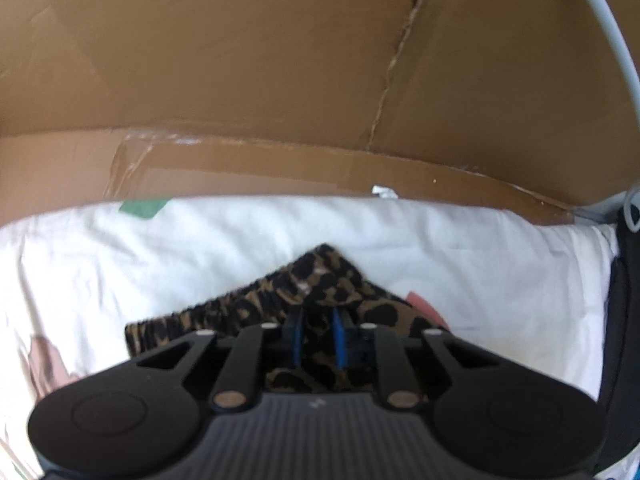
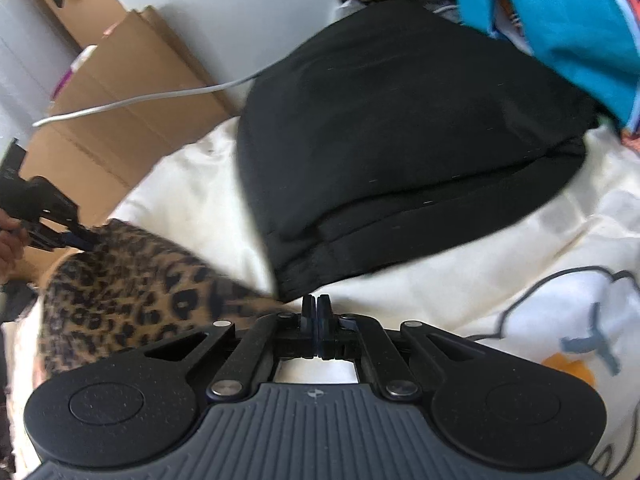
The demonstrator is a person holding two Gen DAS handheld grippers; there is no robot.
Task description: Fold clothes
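Observation:
A leopard-print garment (image 1: 256,300) lies on the white bed sheet (image 1: 480,264). My left gripper (image 1: 318,320) is shut on it, with a bunched fold pinched between the blue pads (image 1: 339,336). In the right wrist view the same garment (image 2: 132,280) spreads at the lower left, and the left gripper (image 2: 82,240) holds its far edge slightly lifted. My right gripper (image 2: 318,312) is shut just right of the garment's near corner, low over the sheet (image 2: 440,280). Nothing shows between its fingers.
A folded black garment (image 2: 400,140) lies on the bed beyond the right gripper, with blue cloth (image 2: 560,20) behind it. Cardboard boxes (image 1: 280,80) stand along the bed's far edge, and a white cable (image 2: 140,100) runs across them. A hand (image 2: 8,240) holds the left gripper.

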